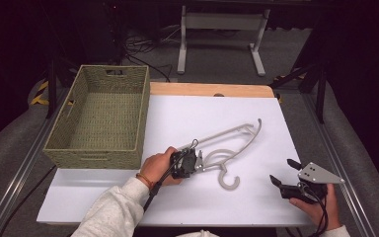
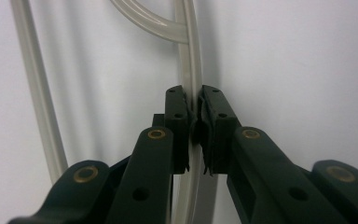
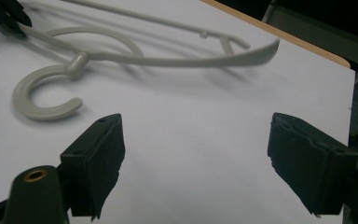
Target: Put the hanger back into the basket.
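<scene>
A pale grey plastic clothes hanger (image 1: 232, 140) lies on the white table top (image 1: 256, 197), its hook (image 1: 228, 180) pointing toward the near edge. My left gripper (image 1: 197, 162) is shut on the hanger's left arm; the left gripper view shows the thin bar (image 2: 192, 70) pinched between the two black pads. My right gripper (image 1: 284, 173) hovers open near the table's front right corner, right of the hook and apart from it. In the right gripper view the hook (image 3: 42, 95) and curved arm (image 3: 191, 58) lie ahead of the wide-open jaws (image 3: 196, 154).
A woven green basket (image 1: 101, 116) stands at the table's left, beside the hanger's far end, with nothing seen inside. A wooden strip (image 1: 212, 89) borders the far edge. Beyond it are metal stand legs (image 1: 222, 39) and cables on the floor.
</scene>
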Available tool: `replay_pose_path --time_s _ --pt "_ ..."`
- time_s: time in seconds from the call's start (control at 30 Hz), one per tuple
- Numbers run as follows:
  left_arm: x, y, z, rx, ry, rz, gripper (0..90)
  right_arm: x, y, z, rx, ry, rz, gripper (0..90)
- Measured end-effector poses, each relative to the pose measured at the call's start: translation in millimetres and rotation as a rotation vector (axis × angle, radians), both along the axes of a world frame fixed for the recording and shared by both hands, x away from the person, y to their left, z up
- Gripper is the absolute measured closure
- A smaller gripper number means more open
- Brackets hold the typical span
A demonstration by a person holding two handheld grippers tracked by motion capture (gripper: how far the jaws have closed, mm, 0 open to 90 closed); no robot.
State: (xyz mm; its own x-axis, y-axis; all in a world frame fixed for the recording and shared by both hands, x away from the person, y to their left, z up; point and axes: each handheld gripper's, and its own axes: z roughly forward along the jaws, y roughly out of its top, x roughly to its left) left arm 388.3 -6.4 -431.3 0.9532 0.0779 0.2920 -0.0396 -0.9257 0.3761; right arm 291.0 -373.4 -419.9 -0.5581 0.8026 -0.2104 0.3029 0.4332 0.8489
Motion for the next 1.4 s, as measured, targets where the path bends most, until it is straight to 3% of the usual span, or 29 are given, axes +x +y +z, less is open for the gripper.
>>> replay_pose_path --time_s 0.07,0.2,0.23,0.3,0.43,0.5,0.53,0.73,0.9,1.03,1.07,1.27,1.4 --pt "2.4 1.8 2.9 -0.026 -0.038 0.023 82.4 0.0 -0.6 0.3 0.003 0.0 -0.002 20.0" --pt "5.7 4.0 7.9 -0.055 -0.064 0.027 82.4 0.1 -0.4 0.3 0.002 0.002 -0.004 20.1" --pt "6.1 3.8 9.3 -0.074 -0.091 0.044 82.4 0.2 -0.2 0.3 0.002 0.003 -0.004 20.1" --pt "7.2 3.0 11.2 -0.067 -0.097 0.046 82.5 0.5 0.2 0.0 0.0 0.002 -0.003 20.2" --pt "7.8 -2.1 23.1 -0.116 -0.121 0.053 82.5 0.9 0.1 0.1 -0.001 0.002 -0.008 20.1" --pt "7.9 -3.5 27.5 -0.113 -0.119 0.056 82.4 0.8 -0.5 0.6 0.003 0.001 -0.013 20.0" --pt "7.9 -5.1 34.6 -0.139 -0.129 0.061 82.5 1.0 -1.2 0.8 0.006 -0.002 -0.015 20.0" --pt "14.0 -3.5 72.8 -0.203 -0.169 0.097 82.5 0.8 -2.5 1.3 0.012 -0.003 -0.017 19.9" --pt "25.1 4.1 100.1 -0.254 -0.156 0.132 82.5 0.8 -2.5 1.7 0.014 -0.007 -0.018 19.7" --pt "33.6 8.0 118.0 -0.248 -0.18 0.167 82.5 1.2 -2.1 1.3 0.015 -0.003 -0.018 19.7" --pt "35.4 8.6 122.0 -0.232 -0.21 0.178 82.5 1.2 -2.0 1.3 0.016 -0.003 -0.016 19.8" --pt "42.5 19.2 145.0 -0.228 -0.235 0.228 82.5 1.2 -2.5 1.8 0.018 -0.005 -0.019 20.0" --pt "42.3 38.2 159.2 -0.227 -0.253 0.255 82.5 0.5 -3.2 2.1 0.021 -0.006 -0.018 19.8"
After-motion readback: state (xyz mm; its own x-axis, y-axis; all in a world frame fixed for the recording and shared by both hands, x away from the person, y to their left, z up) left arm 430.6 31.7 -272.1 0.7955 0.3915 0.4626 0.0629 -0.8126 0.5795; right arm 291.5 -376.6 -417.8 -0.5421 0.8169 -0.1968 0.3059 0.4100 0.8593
